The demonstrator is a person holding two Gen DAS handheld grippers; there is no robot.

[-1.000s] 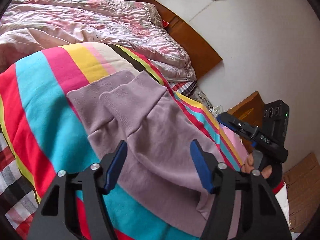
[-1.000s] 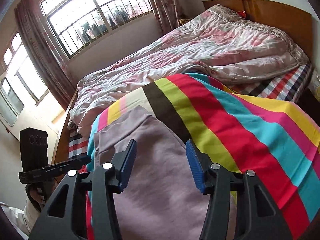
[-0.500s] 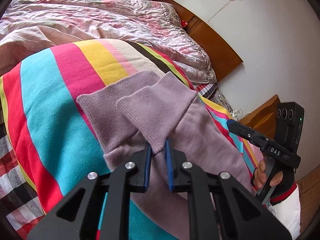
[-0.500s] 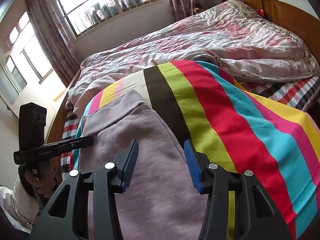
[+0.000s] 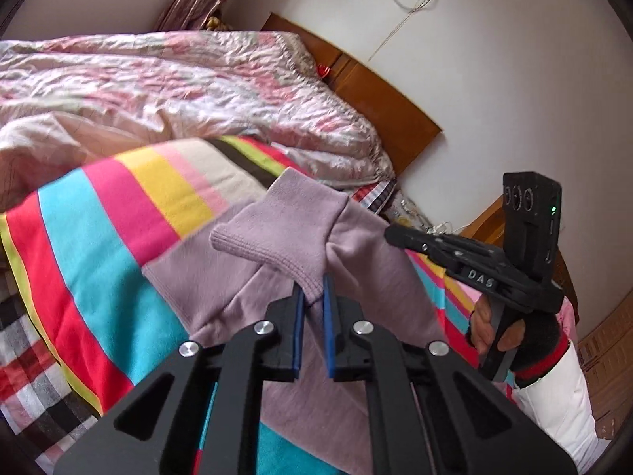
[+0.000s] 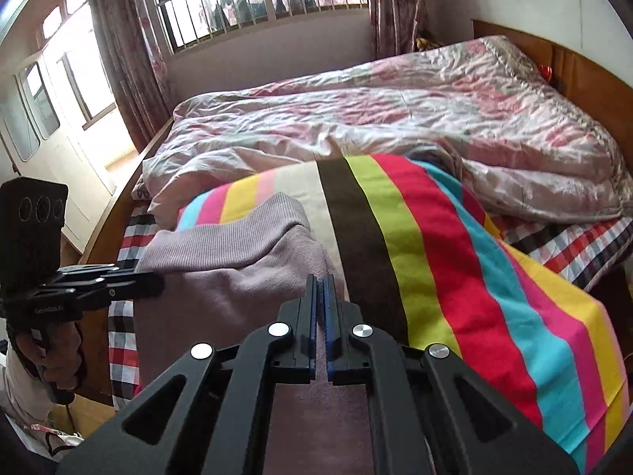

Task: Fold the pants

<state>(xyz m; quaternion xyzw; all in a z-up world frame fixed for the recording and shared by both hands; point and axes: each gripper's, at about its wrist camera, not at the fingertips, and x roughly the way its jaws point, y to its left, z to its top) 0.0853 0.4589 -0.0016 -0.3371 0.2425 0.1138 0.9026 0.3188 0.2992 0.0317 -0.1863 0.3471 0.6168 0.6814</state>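
Mauve fleece pants (image 5: 356, 269) lie on a striped blanket (image 5: 99, 245) on the bed. My left gripper (image 5: 312, 297) is shut on the ribbed cuff (image 5: 277, 233) and holds it lifted above the blanket. My right gripper (image 6: 319, 289) is shut on the pants' edge (image 6: 285, 277) near the other side, with cloth pinched between the blue pads. The ribbed cuffs (image 6: 221, 237) bunch up ahead of it. Each gripper shows in the other's view: the right one (image 5: 399, 235), the left one (image 6: 154, 277).
A crumpled pink floral quilt (image 6: 395, 118) covers the far half of the bed. A wooden headboard (image 5: 387, 107) stands against the white wall. A checked sheet (image 6: 122, 340) shows at the bed's edge. A barred window (image 6: 257, 0) and curtains are behind.
Both grippers closed on the pants: the left first, then the right. The left has lifted the cuff up off the blanket and the pants have bunched.
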